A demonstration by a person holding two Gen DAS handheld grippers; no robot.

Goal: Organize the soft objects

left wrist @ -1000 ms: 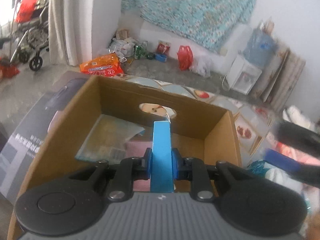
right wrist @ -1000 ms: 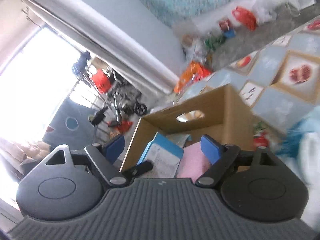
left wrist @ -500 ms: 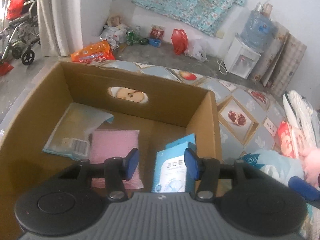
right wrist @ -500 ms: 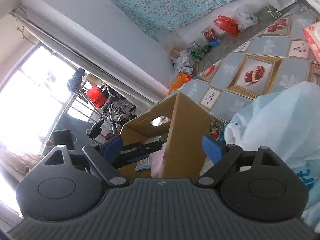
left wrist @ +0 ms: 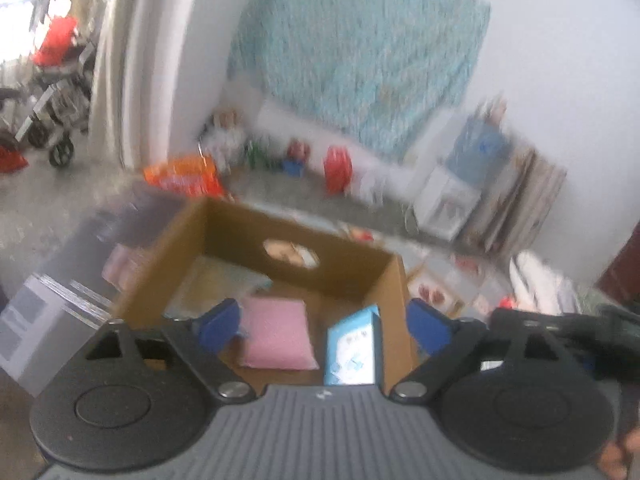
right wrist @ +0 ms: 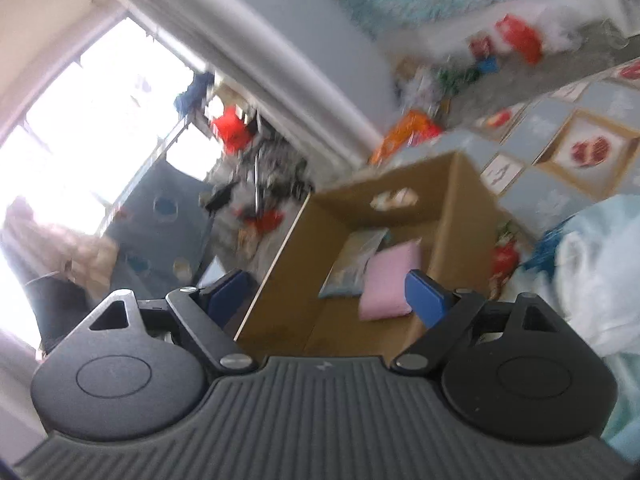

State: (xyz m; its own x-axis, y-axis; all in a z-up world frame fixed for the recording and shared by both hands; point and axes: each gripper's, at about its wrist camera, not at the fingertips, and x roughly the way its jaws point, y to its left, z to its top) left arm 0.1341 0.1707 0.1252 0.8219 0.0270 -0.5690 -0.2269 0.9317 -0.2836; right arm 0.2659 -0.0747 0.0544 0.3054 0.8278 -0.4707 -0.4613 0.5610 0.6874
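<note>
Now my left gripper (left wrist: 322,326) has just opened, empty; the blue pack (left wrist: 352,350) stands ahead in the cardboard box (left wrist: 256,226), delivered. Right gripper (right wrist: 330,294) spread, empty.

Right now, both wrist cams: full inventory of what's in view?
cardboard box: 1, brown, centre, open top, oval handle hole in far wall
pink pad: 1, pink, flat on box floor
blue-and-white pack: 1, upright against the box's right wall
flat printed packet: 1, pale teal, box floor beside the pink pad
pale blue plastic bag: 1, on the mat right of the box
patterned mat: 1, grey-blue, fruit tiles, under the box
orange snack bag: 1, floor behind the box
teal blanket: 1, on the far wall
red bag: 1, by the wall
left gripper: blue pads, open, holding nothing, above the box
right gripper: blue pads, open, holding nothing
</note>
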